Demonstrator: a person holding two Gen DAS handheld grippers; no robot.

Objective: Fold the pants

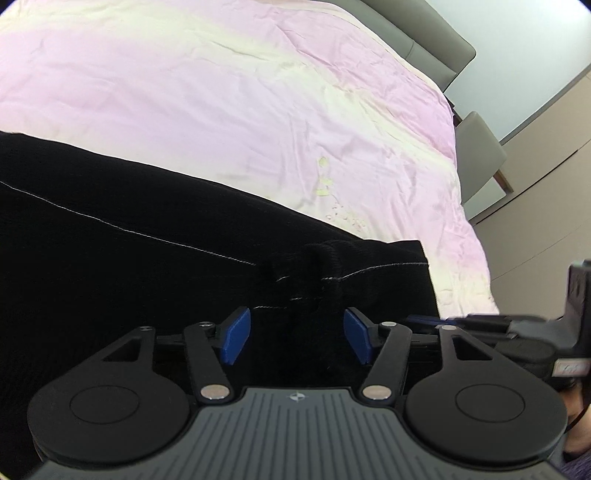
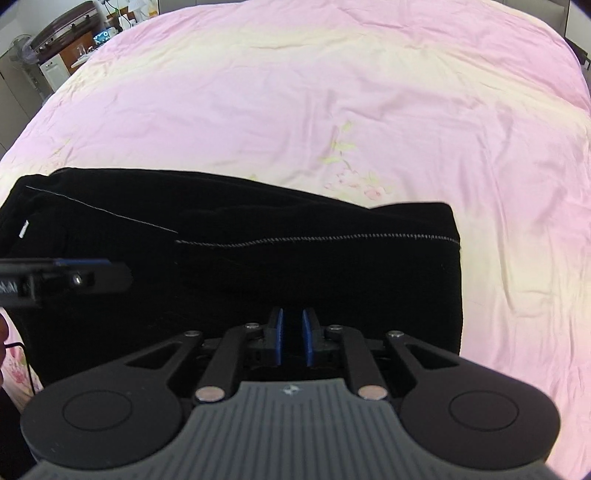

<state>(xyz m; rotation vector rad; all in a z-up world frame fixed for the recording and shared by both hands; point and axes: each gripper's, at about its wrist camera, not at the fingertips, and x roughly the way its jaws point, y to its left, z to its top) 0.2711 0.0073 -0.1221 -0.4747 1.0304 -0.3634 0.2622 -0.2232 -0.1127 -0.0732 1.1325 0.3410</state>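
Observation:
Black pants point(image 1: 147, 280) lie folded on a pink and cream bed cover point(image 1: 221, 92), with a thin white seam line across them. My left gripper point(image 1: 297, 334) hovers over the pants near a bunched ridge of fabric; its blue pads point(image 1: 236, 336) stand wide apart, gripping nothing. In the right wrist view the pants point(image 2: 295, 266) form a dark rectangle. My right gripper point(image 2: 292, 338) is above their near part, its pads a narrow gap apart with only dark cloth showing behind. The left gripper point(image 2: 92, 277) enters that view from the left, over the pants.
A grey padded headboard point(image 1: 424, 40) and a grey padded piece point(image 1: 480, 155) stand beside the bed at the right. In the right wrist view a cabinet with clutter point(image 2: 62, 33) sits past the far left corner. The bed cover point(image 2: 332, 92) stretches beyond the pants.

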